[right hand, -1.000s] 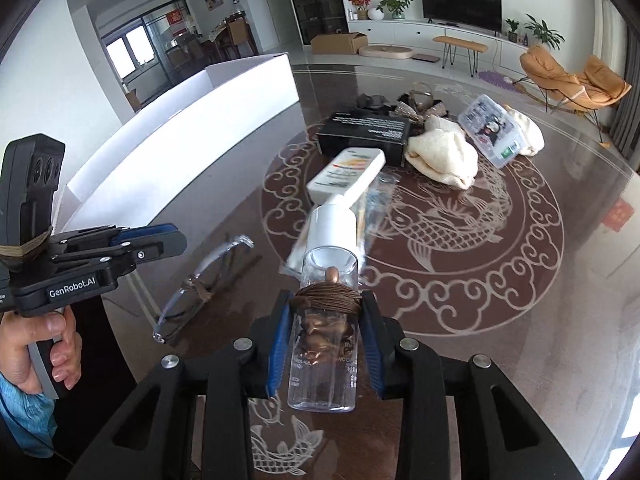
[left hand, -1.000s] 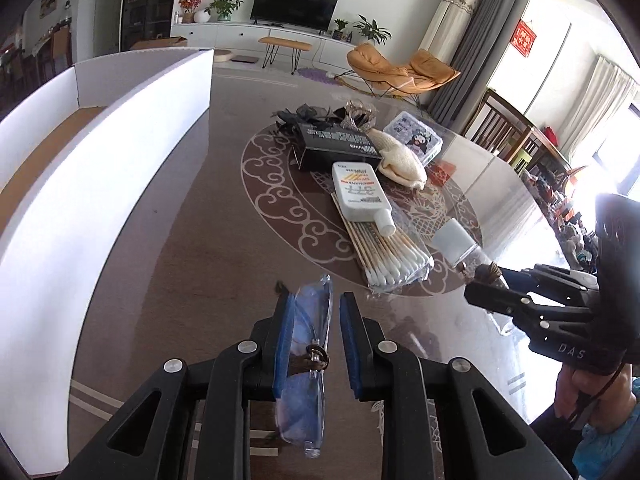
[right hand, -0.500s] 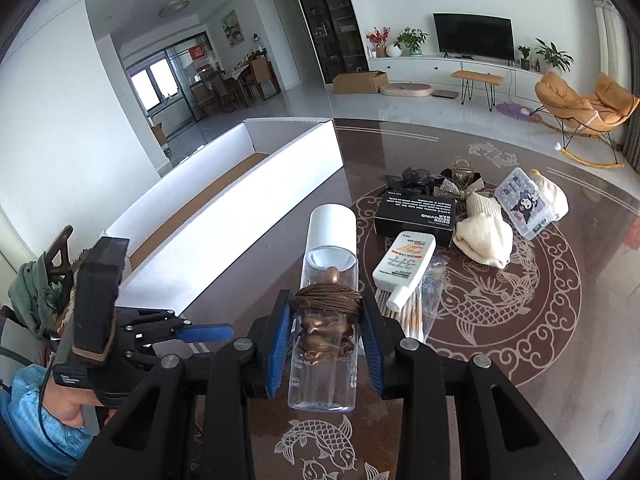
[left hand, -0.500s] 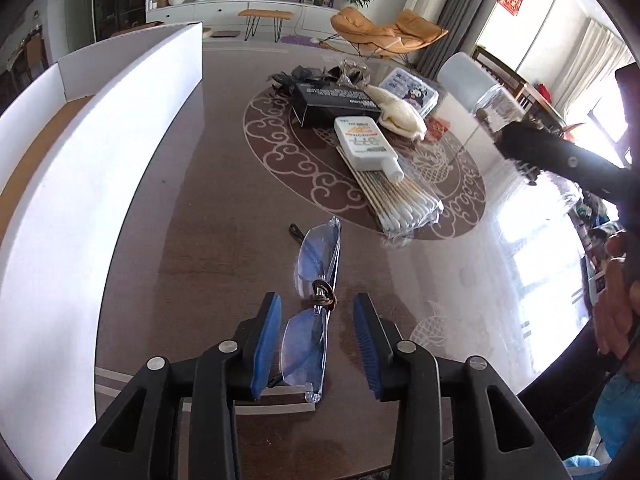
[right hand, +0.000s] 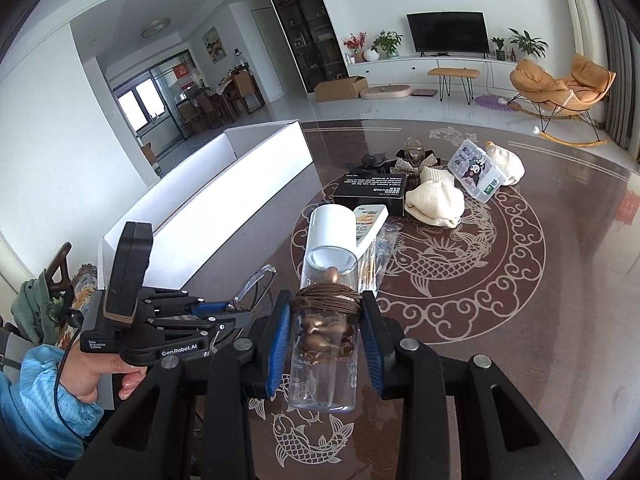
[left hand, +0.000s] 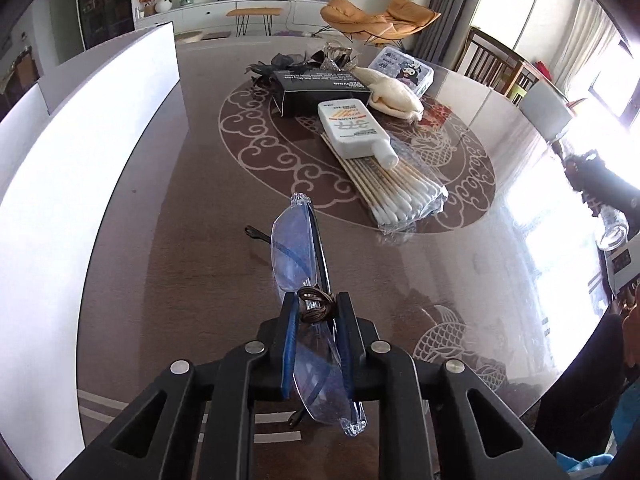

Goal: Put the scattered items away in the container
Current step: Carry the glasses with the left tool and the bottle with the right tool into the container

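Note:
Clear blue-tinted glasses [left hand: 294,252] sit in my left gripper [left hand: 318,300], whose blue pads are closing and press on the bridge, wound with brown cord; one lens juts forward over the table. My right gripper [right hand: 326,304] is shut on a clear bottle [right hand: 332,248] with a white cap and brown cord round it, held above the table. From the right wrist view the left gripper [right hand: 240,312] and the glasses [right hand: 256,280] lie low on the left. The long white box [left hand: 80,152] runs along the table's left side.
On the patterned table [left hand: 180,280] lie a white lotion bottle [left hand: 352,130], a pack of cotton swabs [left hand: 400,192], a black box [left hand: 316,88], a cream cloth [left hand: 394,96], a clear plastic case [left hand: 404,70] and dark hair accessories [left hand: 280,62]. A hand in a blue sleeve [right hand: 52,392] holds the left gripper.
The left jaws opened around the glasses lying on the table, then closed on their bridge. The right gripper rose from the table with the bottle.

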